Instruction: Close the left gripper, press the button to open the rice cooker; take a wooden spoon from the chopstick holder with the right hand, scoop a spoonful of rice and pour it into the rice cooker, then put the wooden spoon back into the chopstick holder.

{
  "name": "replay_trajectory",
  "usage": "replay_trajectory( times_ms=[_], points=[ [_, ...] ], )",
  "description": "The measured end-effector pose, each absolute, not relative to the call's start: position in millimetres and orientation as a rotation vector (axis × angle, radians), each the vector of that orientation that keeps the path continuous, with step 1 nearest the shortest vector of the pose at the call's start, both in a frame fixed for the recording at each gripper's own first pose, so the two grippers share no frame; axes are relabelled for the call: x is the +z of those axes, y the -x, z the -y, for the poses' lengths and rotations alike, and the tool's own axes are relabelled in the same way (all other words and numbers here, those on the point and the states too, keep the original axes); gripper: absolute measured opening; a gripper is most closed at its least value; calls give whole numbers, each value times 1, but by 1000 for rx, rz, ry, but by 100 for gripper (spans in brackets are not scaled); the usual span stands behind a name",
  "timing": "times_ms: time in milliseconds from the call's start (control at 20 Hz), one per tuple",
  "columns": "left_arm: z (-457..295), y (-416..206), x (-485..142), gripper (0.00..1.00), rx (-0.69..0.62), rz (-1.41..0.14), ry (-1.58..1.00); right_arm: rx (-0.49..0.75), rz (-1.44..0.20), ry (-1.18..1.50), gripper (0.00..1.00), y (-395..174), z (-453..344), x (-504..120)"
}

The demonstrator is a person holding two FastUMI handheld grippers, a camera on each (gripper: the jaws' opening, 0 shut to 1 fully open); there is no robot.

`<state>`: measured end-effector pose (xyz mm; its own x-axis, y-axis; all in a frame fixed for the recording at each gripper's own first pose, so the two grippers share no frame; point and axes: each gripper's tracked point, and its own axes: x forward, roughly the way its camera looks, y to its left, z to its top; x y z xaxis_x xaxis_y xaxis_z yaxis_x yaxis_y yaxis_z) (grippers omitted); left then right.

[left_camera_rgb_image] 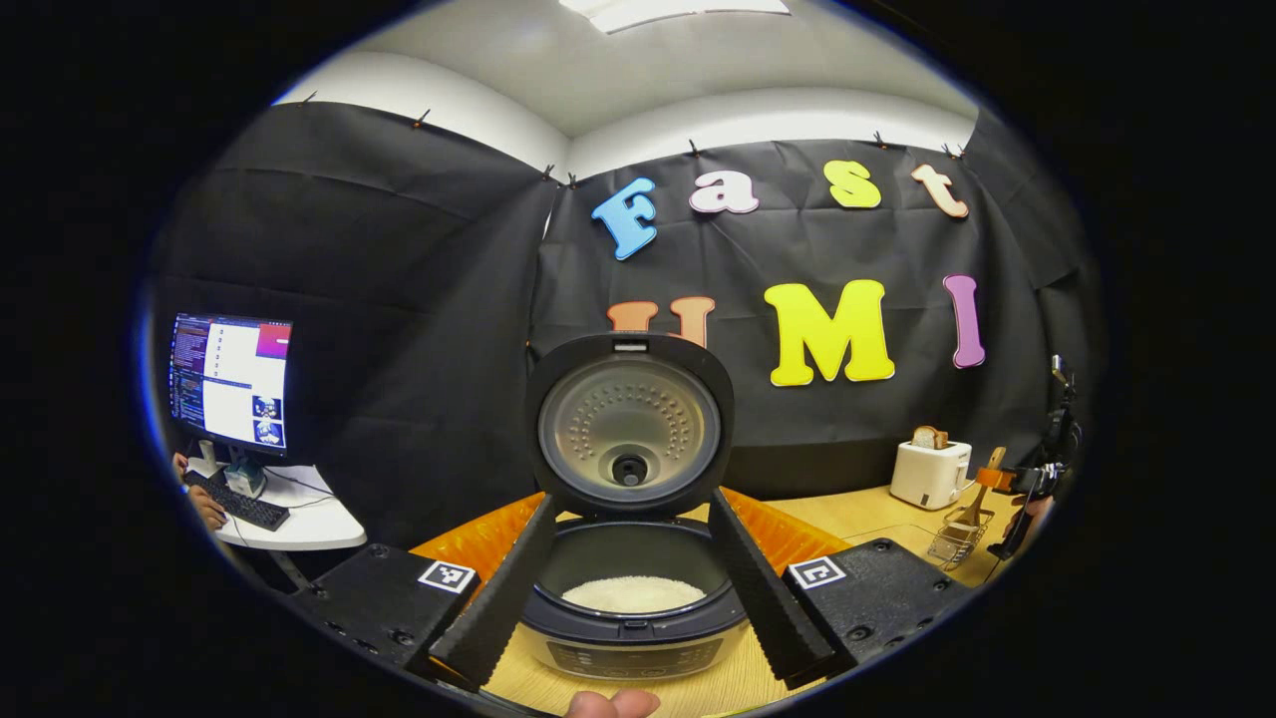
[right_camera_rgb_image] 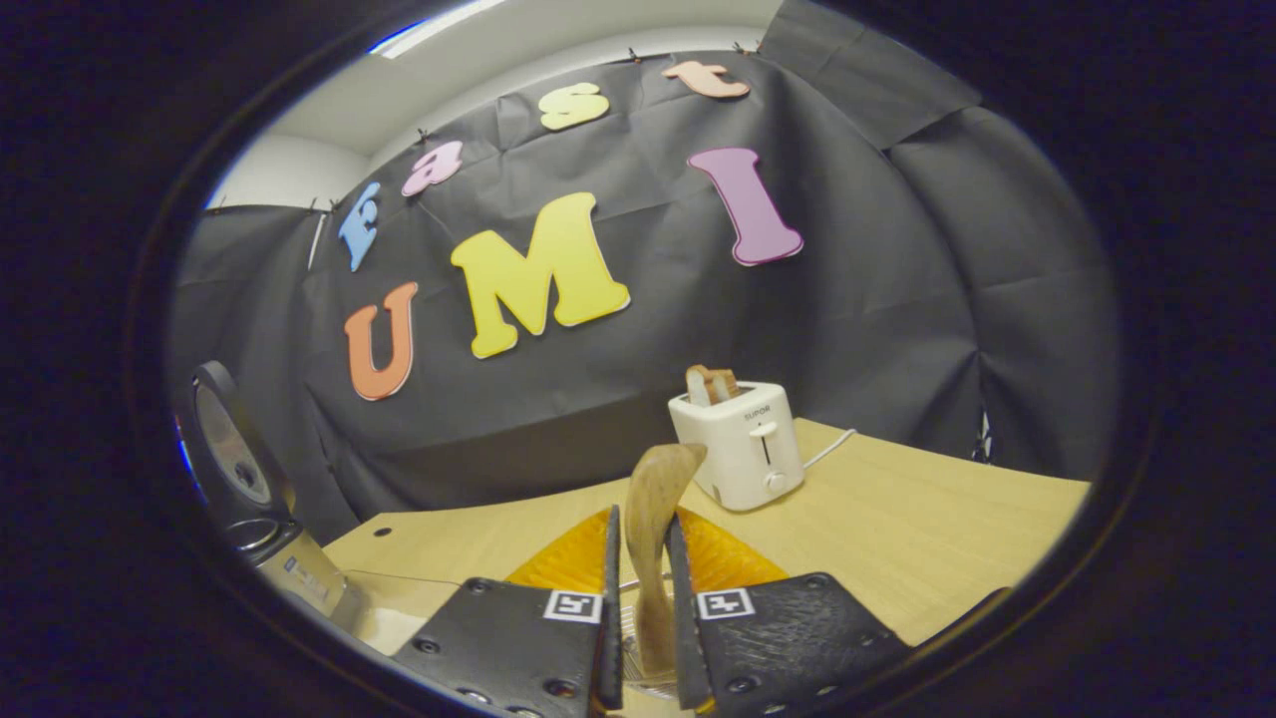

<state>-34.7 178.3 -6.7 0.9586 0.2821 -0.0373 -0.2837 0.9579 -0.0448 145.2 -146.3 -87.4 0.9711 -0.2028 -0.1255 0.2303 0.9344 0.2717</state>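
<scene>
The right tongs (right_camera_rgb_image: 643,558) clamp the handle of a pale wooden spoon (right_camera_rgb_image: 656,499), which stands upright between them. Behind it, a white toaster (right_camera_rgb_image: 743,449) holding bread slices rests on the light wooden table (right_camera_rgb_image: 897,519); an orange mat (right_camera_rgb_image: 718,558) lies under the spoon.

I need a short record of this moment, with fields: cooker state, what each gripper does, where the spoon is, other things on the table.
rice cooker: lid up, white rice in the pot
left gripper: open, in front of the cooker, holding nothing
right gripper: shut on the wooden spoon
wooden spoon: upright between the fingers
chopstick holder: wire basket near the toaster
toaster: white, bread in its slots
table: light wood
</scene>
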Motion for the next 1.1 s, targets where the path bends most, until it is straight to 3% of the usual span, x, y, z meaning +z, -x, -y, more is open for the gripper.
replay_trajectory(
  times_ms=[150,200,300,350,450,500,550,750,850,900,950,1000,1100],
  points=[
    [-173,33,-7,98,282,-37,55,-241,-63,-259,48,-138,153,-76],
    [-171,33,-6,98,278,-38,54,-251,-68,-260,71,-135,156,-77],
    [-170,32,-7,98,278,-37,52,-268,-84,-236,87,-133,160,-78],
    [-169,32,-7,98,280,-41,51,-277,-88,-210,84,-132,164,-73],
    [-165,31,-8,98,279,-49,43,-287,-55,-180,100,-125,170,-52],
    [-163,31,-7,98,279,-48,41,-295,-29,-169,91,-122,174,-40],
    [-162,30,-6,98,281,-45,43,-299,-2,-164,95,-117,177,-29],
    [-151,31,2,98,270,-27,55,-253,59,-149,95,-98,156,-4],
    [-154,35,6,98,296,-19,56,-195,74,-147,95,-89,134,2],
    [-154,36,8,98,304,-10,58,-160,77,-149,91,-87,123,2],
    [-151,34,10,98,304,-8,63,-119,73,-147,91,-87,110,4],
    [-148,30,8,98,299,-32,69,-76,58,-138,100,-88,99,2],
    [-148,24,13,98,293,-66,58,0,55,-128,95,-85,79,7]
  ],
)
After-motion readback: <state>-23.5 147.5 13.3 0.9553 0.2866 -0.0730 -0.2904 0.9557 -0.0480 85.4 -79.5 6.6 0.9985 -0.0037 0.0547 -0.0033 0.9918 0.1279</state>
